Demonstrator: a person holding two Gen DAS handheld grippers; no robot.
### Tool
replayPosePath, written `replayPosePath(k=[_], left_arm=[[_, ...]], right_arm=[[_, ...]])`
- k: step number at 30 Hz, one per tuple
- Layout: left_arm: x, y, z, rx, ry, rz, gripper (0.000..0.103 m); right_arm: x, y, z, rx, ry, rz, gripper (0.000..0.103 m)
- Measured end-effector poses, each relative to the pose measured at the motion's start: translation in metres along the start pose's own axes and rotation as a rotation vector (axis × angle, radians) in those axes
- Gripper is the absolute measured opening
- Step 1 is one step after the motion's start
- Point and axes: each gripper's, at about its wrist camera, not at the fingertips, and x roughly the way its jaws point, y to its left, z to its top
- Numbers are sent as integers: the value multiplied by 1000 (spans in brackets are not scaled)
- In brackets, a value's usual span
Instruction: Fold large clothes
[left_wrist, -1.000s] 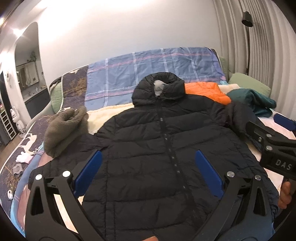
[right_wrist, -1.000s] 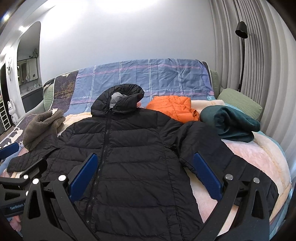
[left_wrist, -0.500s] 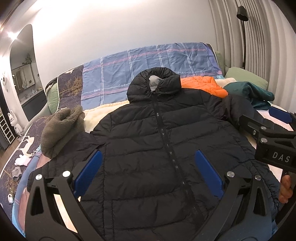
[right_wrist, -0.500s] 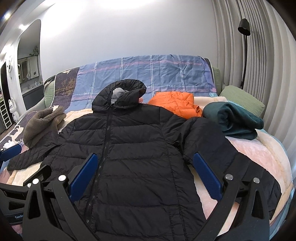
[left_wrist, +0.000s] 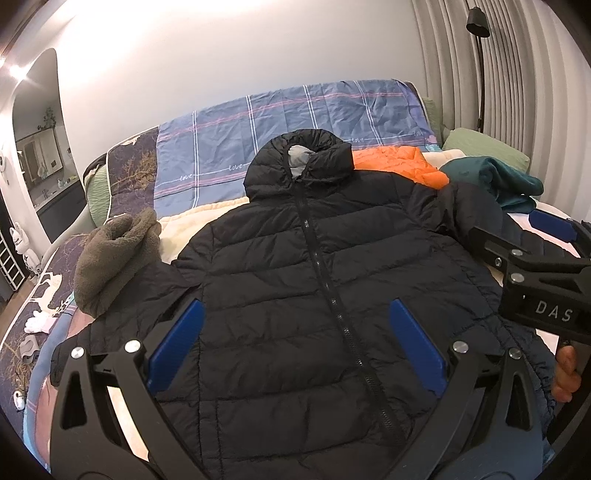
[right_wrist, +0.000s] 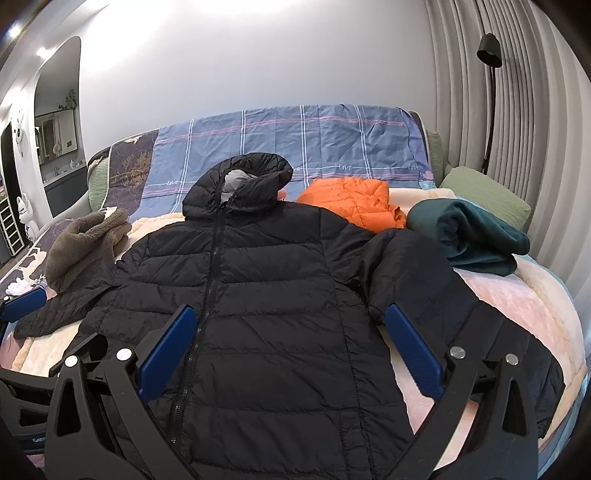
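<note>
A black puffer jacket (right_wrist: 266, 295) is lying zipped and spread flat on the bed (right_wrist: 524, 306). The right gripper (right_wrist: 291, 354) is hovering near it, jaws wide apart. An orange jacket (right_wrist: 354, 206) and green garment (right_wrist: 469, 236) are lying far right.

A black quilted puffer jacket (left_wrist: 295, 295) (right_wrist: 266, 295) is laid flat, front up, on a bed. It is zipped closed, with the zipper (left_wrist: 332, 295) (right_wrist: 207, 295) run down its middle. The hood (left_wrist: 299, 158) (right_wrist: 240, 181), with a grey lining shown, is turned toward the headboard. Both sleeves are spread outward and angled down along the body.
</note>
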Motion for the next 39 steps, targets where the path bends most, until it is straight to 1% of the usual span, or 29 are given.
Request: replayPosePath(k=[16, 29, 39], left_arm=[[6, -2, -1, 12, -2, 14, 101], [11, -2, -1, 15, 0, -2, 101], [28, 3, 7, 12, 7, 9, 101]], right_arm=[[5, 2, 0, -13, 5, 4, 102], [15, 6, 7, -29, 16, 16, 102], [27, 8, 15, -43, 21, 14, 102]])
